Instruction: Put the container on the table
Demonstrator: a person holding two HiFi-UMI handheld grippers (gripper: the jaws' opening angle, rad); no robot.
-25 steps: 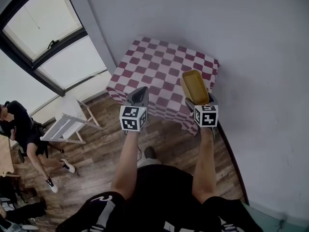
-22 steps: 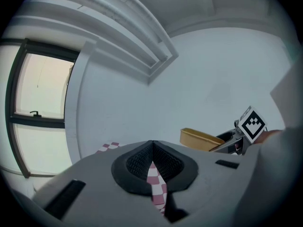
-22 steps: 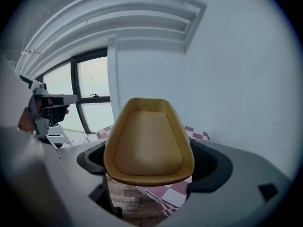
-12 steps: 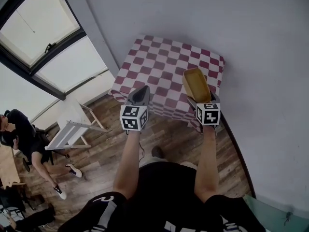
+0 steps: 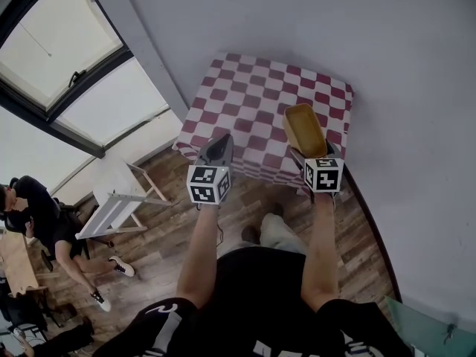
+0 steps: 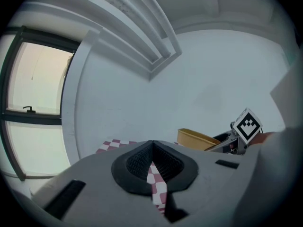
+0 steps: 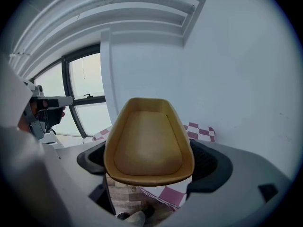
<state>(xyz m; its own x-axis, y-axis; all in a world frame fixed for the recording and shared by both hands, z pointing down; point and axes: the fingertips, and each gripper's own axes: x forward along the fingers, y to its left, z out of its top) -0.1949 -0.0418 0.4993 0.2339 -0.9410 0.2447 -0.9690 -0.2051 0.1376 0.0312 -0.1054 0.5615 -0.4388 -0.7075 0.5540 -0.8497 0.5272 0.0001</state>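
A yellow oval container [image 5: 304,129] is gripped at its near end by my right gripper [image 5: 310,150], held above the near right part of the table [image 5: 253,95], which has a red-and-white checked cloth. In the right gripper view the container [image 7: 147,141] sits tilted between the jaws of the right gripper [image 7: 149,167], its hollow facing the camera; it looks empty. My left gripper [image 5: 219,143] hovers over the table's near left edge, shut with nothing in it. In the left gripper view the pads of the left gripper [image 6: 152,148] meet, and the container [image 6: 198,138] shows to the right.
The table stands in a corner of grey walls [image 5: 312,28]. A large window [image 5: 67,58] is at the left. A white folding frame [image 5: 111,207] stands on the wooden floor [image 5: 245,207], and a person [image 5: 44,225] sits at the lower left.
Both grippers have moved forward and a little down towards the table, the container carried along. The table now sits nearer under them. The jaws have not changed.
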